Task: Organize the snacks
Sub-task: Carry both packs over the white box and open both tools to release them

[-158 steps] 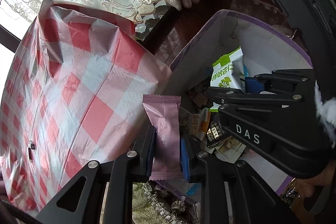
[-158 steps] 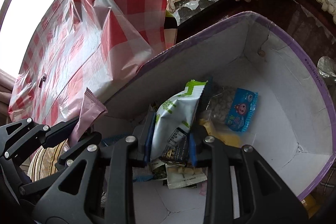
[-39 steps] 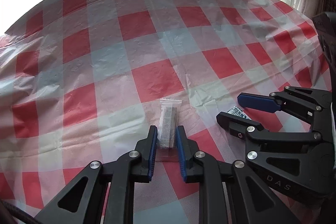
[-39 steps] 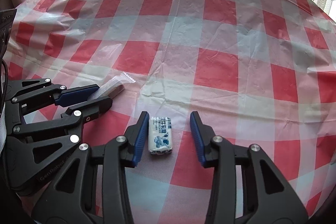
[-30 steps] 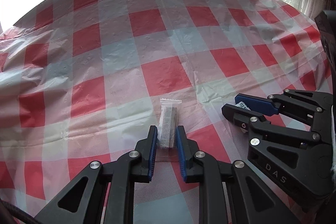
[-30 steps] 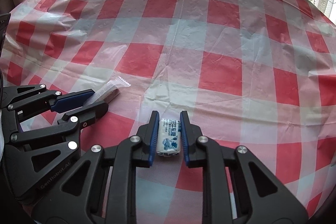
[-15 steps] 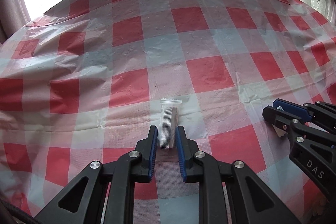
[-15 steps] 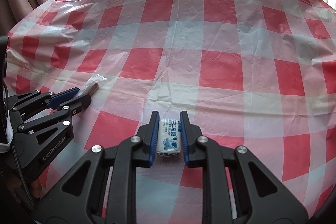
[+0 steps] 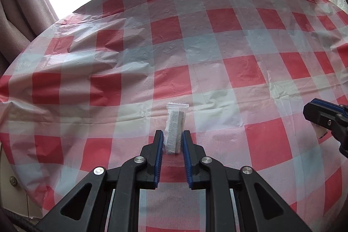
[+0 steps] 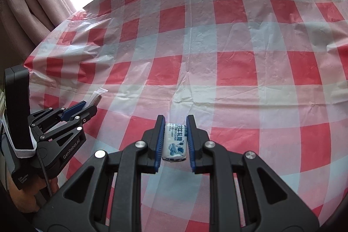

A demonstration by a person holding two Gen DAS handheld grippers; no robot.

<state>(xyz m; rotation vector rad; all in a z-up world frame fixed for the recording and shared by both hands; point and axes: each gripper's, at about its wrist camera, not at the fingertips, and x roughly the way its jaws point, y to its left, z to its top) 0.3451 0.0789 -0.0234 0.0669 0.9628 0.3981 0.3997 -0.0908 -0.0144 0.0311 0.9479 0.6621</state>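
In the left wrist view, one slim clear-and-white plastic snack sachet with a crimped top (image 9: 175, 129) is seen clamped between the nearly shut blue pads of the left hand-held gripper (image 9: 173, 140), held upright and clear of the red-and-white checked plastic cloth on the bench (image 9: 239, 71); a second ago the right hand-held gripper (image 9: 322, 116) crowded the right side of this view, and now only its tip is seen at the edge, so the two are judged to have drawn apart as both loads were lifted. In the right wrist view, one small white milk-candy packet with blue print (image 10: 174, 141) is pinched between the almost closed jaws of the right hand-held gripper, whereas just over a second ago it lay on the cloth between open jaws. Two snacks and two grippers are counted; no box is in view, so sorting is judged unfinished
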